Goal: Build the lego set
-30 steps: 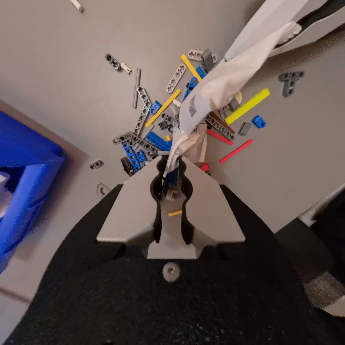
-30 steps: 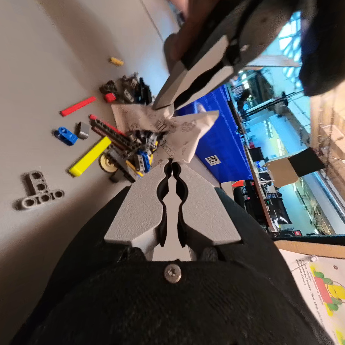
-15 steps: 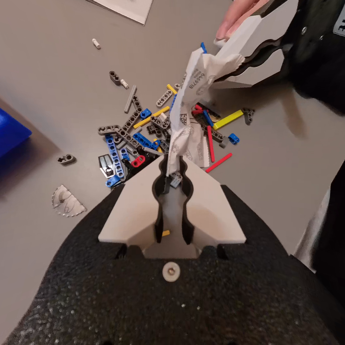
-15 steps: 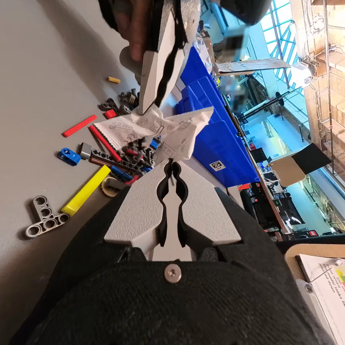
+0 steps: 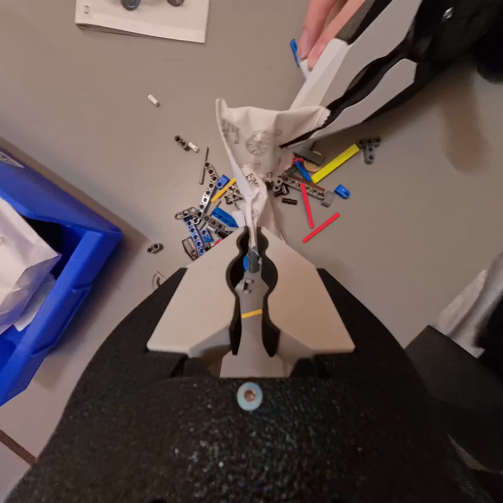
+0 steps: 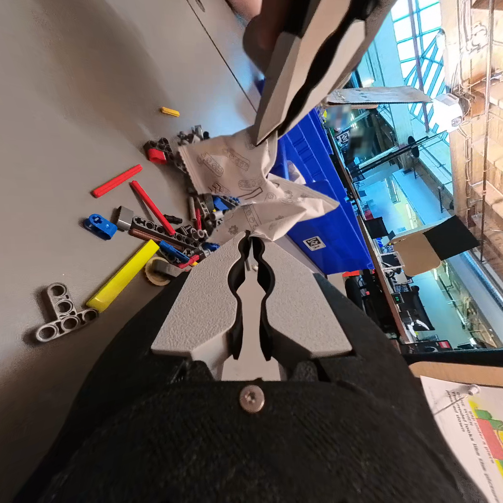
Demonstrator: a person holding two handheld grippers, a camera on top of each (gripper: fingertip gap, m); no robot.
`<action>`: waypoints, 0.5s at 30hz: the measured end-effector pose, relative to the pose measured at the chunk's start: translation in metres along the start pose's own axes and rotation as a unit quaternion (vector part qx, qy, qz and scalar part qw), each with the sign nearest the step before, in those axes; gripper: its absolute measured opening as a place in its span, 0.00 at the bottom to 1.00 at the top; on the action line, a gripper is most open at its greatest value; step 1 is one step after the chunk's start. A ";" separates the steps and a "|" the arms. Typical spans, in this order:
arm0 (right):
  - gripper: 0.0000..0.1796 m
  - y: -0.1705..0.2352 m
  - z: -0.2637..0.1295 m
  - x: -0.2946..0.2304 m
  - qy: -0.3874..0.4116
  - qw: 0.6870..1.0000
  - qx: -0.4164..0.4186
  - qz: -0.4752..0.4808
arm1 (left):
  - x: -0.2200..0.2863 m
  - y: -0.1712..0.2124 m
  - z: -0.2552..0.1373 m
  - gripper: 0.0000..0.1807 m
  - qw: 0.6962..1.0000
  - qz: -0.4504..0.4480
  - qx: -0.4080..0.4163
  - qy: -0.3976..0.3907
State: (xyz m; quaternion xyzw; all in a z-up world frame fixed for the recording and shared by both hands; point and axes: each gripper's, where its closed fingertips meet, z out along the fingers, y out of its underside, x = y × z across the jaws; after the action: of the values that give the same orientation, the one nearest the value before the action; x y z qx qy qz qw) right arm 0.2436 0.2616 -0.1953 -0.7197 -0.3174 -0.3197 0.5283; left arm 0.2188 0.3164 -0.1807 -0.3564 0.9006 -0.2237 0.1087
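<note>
A white paper parts bag (image 5: 255, 152) hangs above a pile of loose lego pieces (image 5: 206, 212) on the grey table (image 5: 95, 109). My left gripper (image 5: 251, 231) is shut on one end of the bag. My right gripper (image 6: 249, 234) is shut on the other end of the bag (image 6: 245, 179); it also shows in the left wrist view (image 5: 326, 119). The left gripper shows in the right wrist view (image 6: 268, 136) above the bag. Beams in grey, blue, yellow and red lie under it, such as a yellow beam (image 6: 122, 275) and a grey T-shaped piece (image 6: 64, 313).
A blue bin (image 5: 60, 272) with white bags inside stands at the left; it also shows in the right wrist view (image 6: 321, 212). An instruction booklet (image 5: 141, 19) lies at the far side of the table. Red axles (image 5: 321, 227) and small pins lie scattered around the pile.
Both grippers have lifted and pulled apart with the bag held between them. More pieces have dropped onto the pile, and the booklet has come into the left wrist view.
</note>
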 end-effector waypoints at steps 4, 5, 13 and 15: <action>0.00 0.005 0.001 -0.002 0.003 1.000 -0.008 -0.013 | 0.004 -0.002 -0.004 0.02 1.000 0.004 -0.025 0.004; 0.00 0.006 0.001 -0.003 0.000 1.000 -0.013 -0.013 | 0.005 -0.001 -0.003 0.02 0.999 -0.001 -0.034 0.007; 0.00 0.007 0.002 0.000 0.016 1.000 -0.017 -0.019 | -0.005 0.008 0.003 0.02 0.999 -0.034 -0.026 -0.003; 0.00 0.006 0.002 0.002 0.020 1.000 -0.011 -0.014 | -0.007 0.012 0.005 0.02 0.999 -0.035 -0.027 -0.007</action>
State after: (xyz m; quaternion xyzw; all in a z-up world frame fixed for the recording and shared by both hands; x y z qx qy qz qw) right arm 0.2496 0.2624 -0.1980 -0.7146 -0.3130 -0.3447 0.5221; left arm 0.2184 0.3273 -0.1908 -0.3917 0.8927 -0.2002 0.0975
